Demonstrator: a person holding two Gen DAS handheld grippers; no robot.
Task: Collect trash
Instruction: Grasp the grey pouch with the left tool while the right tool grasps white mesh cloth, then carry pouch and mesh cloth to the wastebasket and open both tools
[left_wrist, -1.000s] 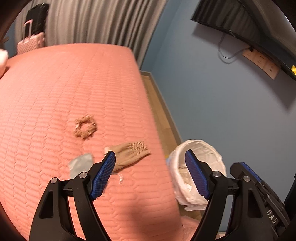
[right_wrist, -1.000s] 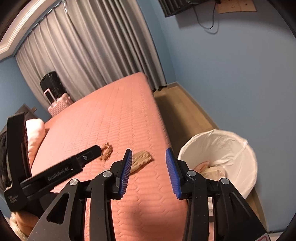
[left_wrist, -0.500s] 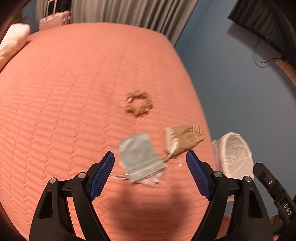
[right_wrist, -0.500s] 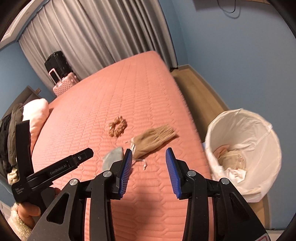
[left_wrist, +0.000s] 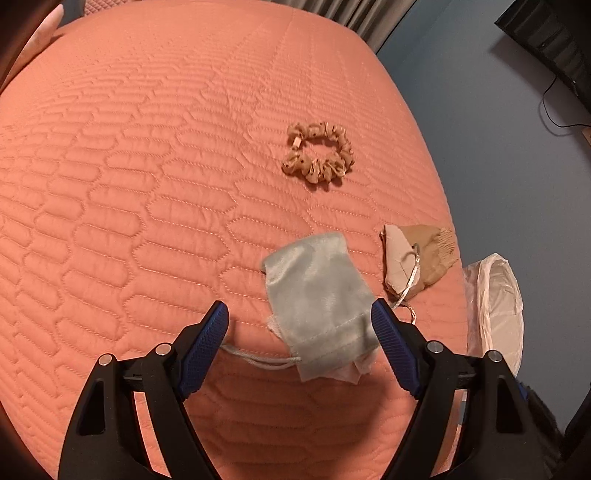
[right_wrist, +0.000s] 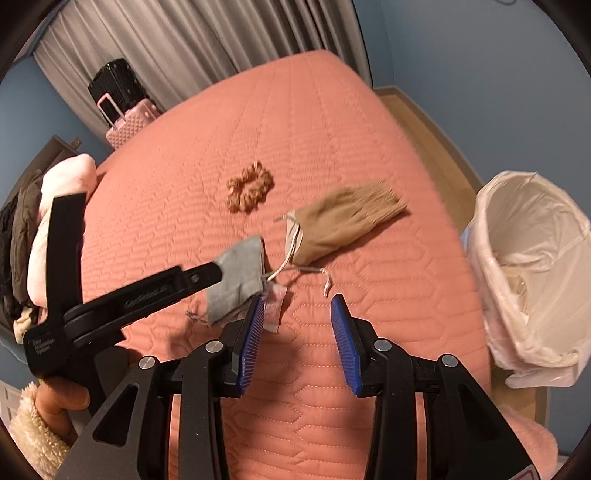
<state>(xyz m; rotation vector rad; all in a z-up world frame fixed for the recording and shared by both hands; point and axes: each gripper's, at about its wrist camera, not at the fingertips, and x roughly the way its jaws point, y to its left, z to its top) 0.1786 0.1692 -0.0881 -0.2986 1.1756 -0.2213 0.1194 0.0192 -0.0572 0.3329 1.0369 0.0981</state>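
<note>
Bedroom, domestic. Evidence: large bed w/ quilted salmon cover (right_wrist: 303, 122); grey floor-length curtains (right_wrist: 207, 40); pink suitcase (right_wrist: 129, 123) by wall; pillow (right_wrist: 59, 206) and piled clothes at bedhead; lined waste bin (right_wrist: 532, 266) on wood floor; blue walls.

The bed (left_wrist: 147, 184) wears a matt, quilted salmon cloth with stitched hexagon seams. The grey pouch (left_wrist: 317, 295) looks like soft velvet with a faint sheen. At its two o'clock, the tan pouch (left_wrist: 424, 258) is matt woven cloth, its far end apparently fringed. The scrunchie (left_wrist: 319, 153) is satiny gathered fabric. The bin liner (right_wrist: 535, 258) is thin, crinkled, translucent plastic. The claw pads (right_wrist: 253, 343) are ribbed blue rubber on matt black plastic.
</note>
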